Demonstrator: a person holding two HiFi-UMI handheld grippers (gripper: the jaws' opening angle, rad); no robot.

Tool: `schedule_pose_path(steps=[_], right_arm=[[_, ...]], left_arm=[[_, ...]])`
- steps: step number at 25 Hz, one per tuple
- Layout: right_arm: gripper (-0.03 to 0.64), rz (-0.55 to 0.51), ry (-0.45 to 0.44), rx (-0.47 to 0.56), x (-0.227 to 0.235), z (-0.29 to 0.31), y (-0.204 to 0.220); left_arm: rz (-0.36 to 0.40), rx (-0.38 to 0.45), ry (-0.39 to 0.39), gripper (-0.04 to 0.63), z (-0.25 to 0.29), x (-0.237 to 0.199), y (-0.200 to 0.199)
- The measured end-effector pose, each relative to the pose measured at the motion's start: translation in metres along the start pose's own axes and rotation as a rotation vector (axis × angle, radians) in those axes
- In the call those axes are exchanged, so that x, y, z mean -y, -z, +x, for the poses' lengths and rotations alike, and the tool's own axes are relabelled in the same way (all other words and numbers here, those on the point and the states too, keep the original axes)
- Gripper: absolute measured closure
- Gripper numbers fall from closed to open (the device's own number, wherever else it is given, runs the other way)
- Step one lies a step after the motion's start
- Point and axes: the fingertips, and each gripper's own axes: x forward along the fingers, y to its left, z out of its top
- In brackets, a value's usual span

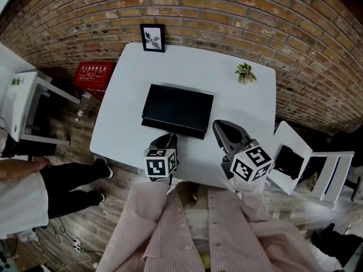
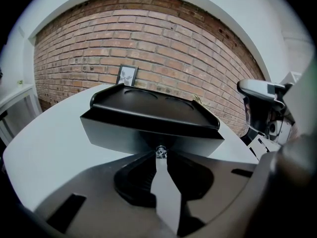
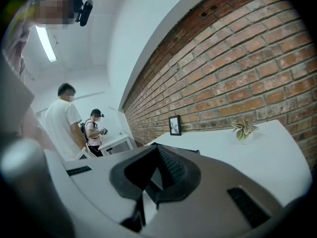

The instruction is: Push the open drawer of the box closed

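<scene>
Pinching knob (image 2: 161,151) of drawer (image 2: 148,138) with left gripper (image 2: 161,156), facing box (image 2: 153,110) square-on, likely pushing straight ahead next; holding right gripper (image 3: 156,152) aside, jaws pressed together.

1. Table (image 1: 127,95): plain white.
2. Box (image 1: 177,107): matte black all over; its knob (image 2: 160,151) is clear and glinting.
3. Wall (image 1: 227,10): red-brown brick with pale mortar lines.
4. Frame (image 1: 152,37), at the table's 12 o'clock: black, around a white picture of a dark sprig.
5. Plant (image 1: 245,72), at 2 o'clock: green leaves.
6. Crate (image 1: 93,75), at 10 o'clock: red with white print.
7. Left gripper (image 1: 169,136) and right gripper (image 1: 219,125): grey with black jaws; cubes in black-and-white squares.
8. Shirt (image 1: 187,231): pale pink, finely striped.
9. Floor (image 1: 113,191): brown wood planks.
</scene>
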Motion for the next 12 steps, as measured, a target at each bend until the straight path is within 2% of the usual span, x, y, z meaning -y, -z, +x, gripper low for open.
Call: schedule_pose_path(steps=[12], right_arm=[[0.614,0.003,0.006,0.001,0.0044,0.0027,-0.0025]], left_arm=[[-0.005,0.006,0.005,0.529,0.0085,0.0005,-0.0102]])
